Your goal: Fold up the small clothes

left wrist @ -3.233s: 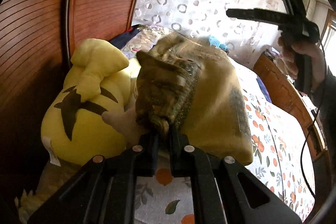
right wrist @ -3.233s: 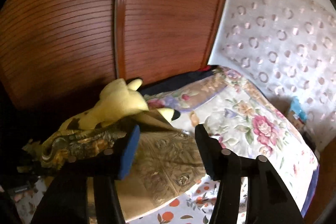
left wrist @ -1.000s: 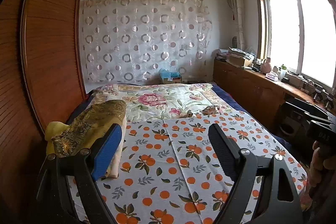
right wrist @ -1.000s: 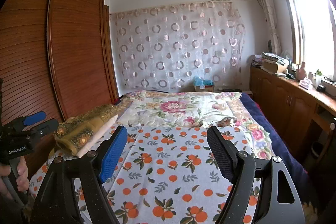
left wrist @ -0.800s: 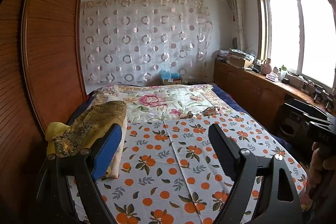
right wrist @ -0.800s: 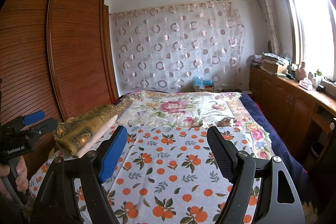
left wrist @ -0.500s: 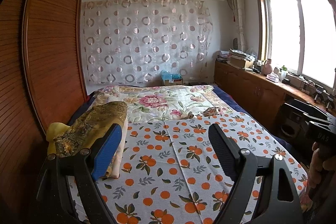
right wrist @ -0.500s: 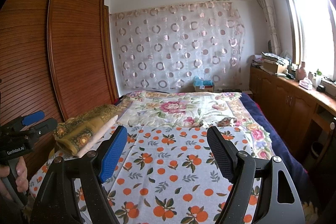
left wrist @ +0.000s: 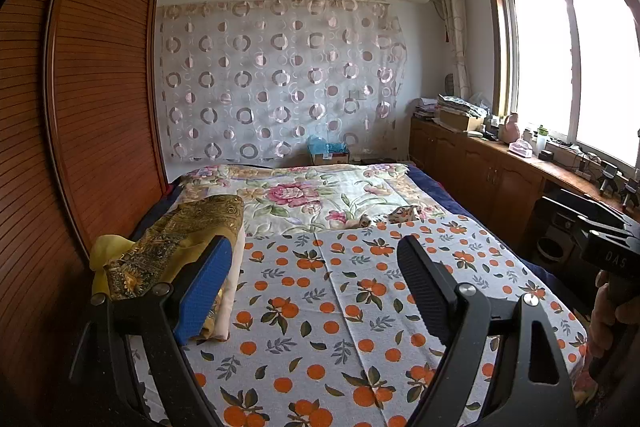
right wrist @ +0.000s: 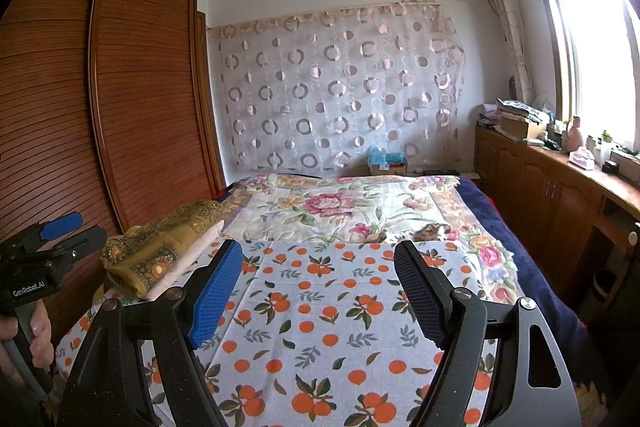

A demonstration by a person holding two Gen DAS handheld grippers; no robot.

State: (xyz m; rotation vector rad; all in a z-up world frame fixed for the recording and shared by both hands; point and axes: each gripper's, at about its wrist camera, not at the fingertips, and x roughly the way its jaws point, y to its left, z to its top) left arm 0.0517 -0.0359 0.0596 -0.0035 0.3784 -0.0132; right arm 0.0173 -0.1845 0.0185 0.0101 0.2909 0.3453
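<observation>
A folded gold patterned garment lies on a pale folded cloth at the left edge of the bed, over a yellow plush toy. It also shows in the right wrist view. My left gripper is open and empty above the orange-print sheet. My right gripper is open and empty above the same sheet. A small crumpled patterned cloth lies mid-bed at the sheet's far edge, also seen in the right wrist view.
A brown slatted wardrobe stands along the bed's left side. A floral quilt covers the far half of the bed. Wooden cabinets with clutter run under the window on the right. A circle-pattern curtain hangs behind.
Since 3.2 s ago my left gripper let go of the gold garment and both grippers pulled back from the pile. Over the last second nothing has moved.
</observation>
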